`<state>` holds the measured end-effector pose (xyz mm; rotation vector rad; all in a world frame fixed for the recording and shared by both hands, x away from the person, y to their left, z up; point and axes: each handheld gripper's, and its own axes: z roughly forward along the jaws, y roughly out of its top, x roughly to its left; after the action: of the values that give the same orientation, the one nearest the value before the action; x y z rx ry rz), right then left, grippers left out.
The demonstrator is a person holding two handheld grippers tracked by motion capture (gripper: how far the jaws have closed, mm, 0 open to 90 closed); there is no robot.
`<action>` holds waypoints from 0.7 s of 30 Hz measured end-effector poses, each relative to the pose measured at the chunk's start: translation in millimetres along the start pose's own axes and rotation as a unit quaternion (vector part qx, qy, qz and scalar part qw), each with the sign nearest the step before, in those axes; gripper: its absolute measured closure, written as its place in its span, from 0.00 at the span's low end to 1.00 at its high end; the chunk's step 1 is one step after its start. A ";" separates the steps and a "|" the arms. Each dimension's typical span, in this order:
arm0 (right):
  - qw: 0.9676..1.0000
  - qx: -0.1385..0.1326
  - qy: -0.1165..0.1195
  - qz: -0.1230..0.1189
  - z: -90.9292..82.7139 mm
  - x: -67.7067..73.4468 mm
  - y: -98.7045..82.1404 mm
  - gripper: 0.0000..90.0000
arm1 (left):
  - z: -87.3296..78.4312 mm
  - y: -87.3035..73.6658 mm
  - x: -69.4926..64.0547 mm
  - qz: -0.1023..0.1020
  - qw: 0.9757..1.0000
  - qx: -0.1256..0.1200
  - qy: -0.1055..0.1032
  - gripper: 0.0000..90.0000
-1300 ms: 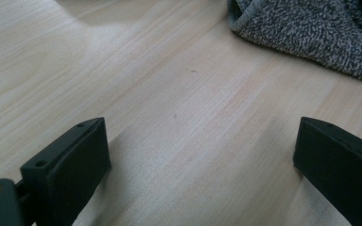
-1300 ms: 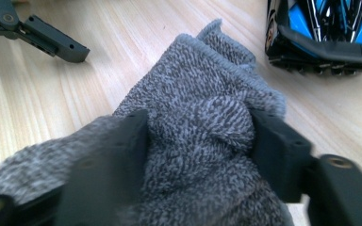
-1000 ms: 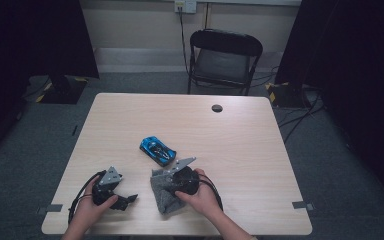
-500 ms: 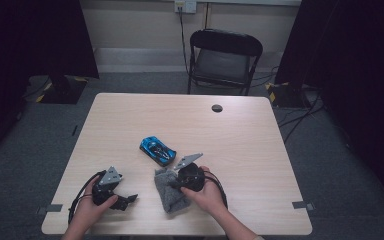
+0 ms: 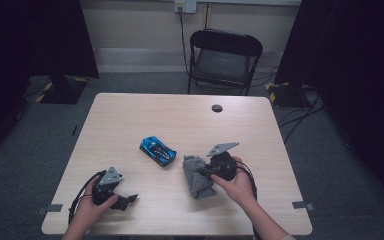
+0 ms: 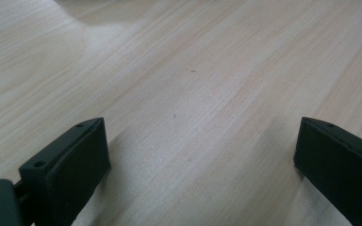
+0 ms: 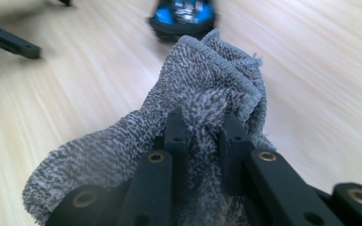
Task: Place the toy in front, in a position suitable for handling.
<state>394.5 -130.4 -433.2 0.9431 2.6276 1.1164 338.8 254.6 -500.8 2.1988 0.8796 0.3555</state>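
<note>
While the right gripper (image 7: 201, 127) clamps the cloth (image 5: 198, 175) near the table's (image 5: 130, 120) front edge, bunched folds hide its fingertips; the left gripper (image 6: 200, 155) stands released, and the car (image 7: 183, 14) is cut off.

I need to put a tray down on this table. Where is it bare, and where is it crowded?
Bare: the far half of the table, from the far edge down to the blue car, bar a small black disc; also the left side beside the car. Crowded: the near middle, where car, grey cloth and both tongs, left and right, sit.
</note>
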 end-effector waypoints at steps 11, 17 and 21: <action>0.998 0.006 -0.047 0.036 -29.5 -44.5 -25.5 0.86 | 0.0 0.2 -0.2 0.000 1.000 0.001 0.001 0.03; 0.996 0.013 -0.061 0.064 -39.0 -65.6 -49.5 0.86 | 1.3 1.6 -0.3 0.001 1.000 0.001 0.002 0.03; 0.996 0.022 -0.065 0.062 -33.3 -66.1 -57.2 0.85 | 3.1 3.4 -1.6 -0.002 1.000 -0.002 0.004 0.04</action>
<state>407.1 -220.2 -456.3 1.1607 2.5297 0.9899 340.7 250.2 -500.5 2.1943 0.8869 0.3649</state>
